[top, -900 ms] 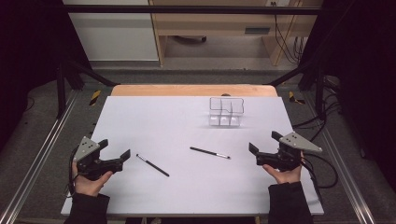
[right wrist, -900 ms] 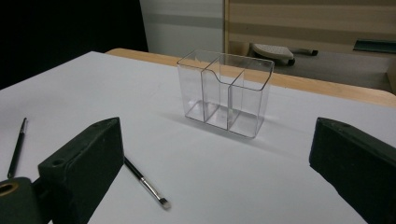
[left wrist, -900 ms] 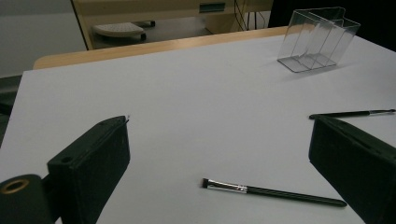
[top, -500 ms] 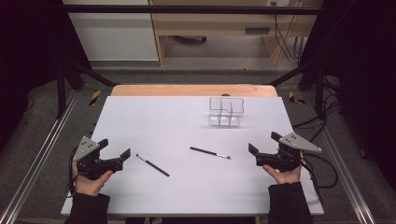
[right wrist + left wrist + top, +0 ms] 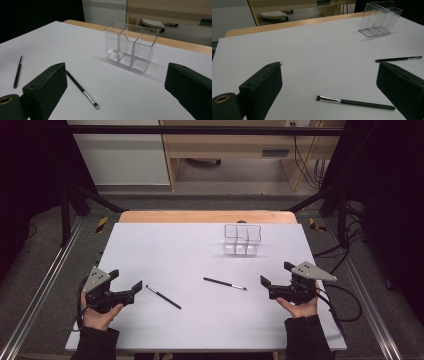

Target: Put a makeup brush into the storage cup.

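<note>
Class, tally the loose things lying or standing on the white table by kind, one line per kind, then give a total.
Black makeup brushes: 2, one near the left tongs and one near the right tongs
Clear divided organisers: 1
Total: 3

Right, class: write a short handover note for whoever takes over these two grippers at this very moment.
Left gripper: open, holding nothing, beside the near brush.
Right gripper: open, holding nothing, just right of the far brush.
Both makeup brushes lie flat on the white table, apart from each other.
The clear organizer stands upright near the far edge, compartments bare.
Done: nothing gripped yet.
Left: probably pick up each brush and stand it in the organizer.
</note>
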`<action>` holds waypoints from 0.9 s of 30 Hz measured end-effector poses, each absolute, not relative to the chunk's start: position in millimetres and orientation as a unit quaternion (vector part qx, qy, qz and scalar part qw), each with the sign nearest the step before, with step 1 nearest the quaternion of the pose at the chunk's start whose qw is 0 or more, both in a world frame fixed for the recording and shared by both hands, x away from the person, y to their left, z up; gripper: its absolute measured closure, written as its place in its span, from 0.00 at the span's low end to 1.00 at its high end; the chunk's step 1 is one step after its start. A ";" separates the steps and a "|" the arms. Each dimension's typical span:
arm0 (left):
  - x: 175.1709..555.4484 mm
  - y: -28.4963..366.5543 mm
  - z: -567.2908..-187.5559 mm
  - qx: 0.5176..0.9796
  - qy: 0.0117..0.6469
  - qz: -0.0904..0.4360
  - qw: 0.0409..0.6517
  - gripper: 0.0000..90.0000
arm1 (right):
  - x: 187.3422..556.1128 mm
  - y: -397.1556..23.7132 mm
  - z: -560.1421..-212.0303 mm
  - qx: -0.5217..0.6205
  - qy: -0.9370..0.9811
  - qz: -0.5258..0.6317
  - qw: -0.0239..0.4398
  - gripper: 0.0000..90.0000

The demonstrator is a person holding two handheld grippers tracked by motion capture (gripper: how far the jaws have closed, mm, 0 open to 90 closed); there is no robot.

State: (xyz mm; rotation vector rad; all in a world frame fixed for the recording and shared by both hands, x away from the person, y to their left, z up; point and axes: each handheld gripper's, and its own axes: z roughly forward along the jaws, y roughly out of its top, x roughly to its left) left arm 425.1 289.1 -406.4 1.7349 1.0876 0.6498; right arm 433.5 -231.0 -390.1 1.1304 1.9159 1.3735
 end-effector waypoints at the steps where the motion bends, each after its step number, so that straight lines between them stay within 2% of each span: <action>1: 425.1 289.1 -406.4 0.710 0.445 0.266 0.476 0.06 | 433.9 -229.8 -390.2 0.418 0.709 0.507 0.258 0.06; 27: 428.2 283.0 -411.0 0.722 0.440 0.259 0.468 0.06 | 466.5 -164.3 -402.1 0.377 0.783 0.448 0.211 0.08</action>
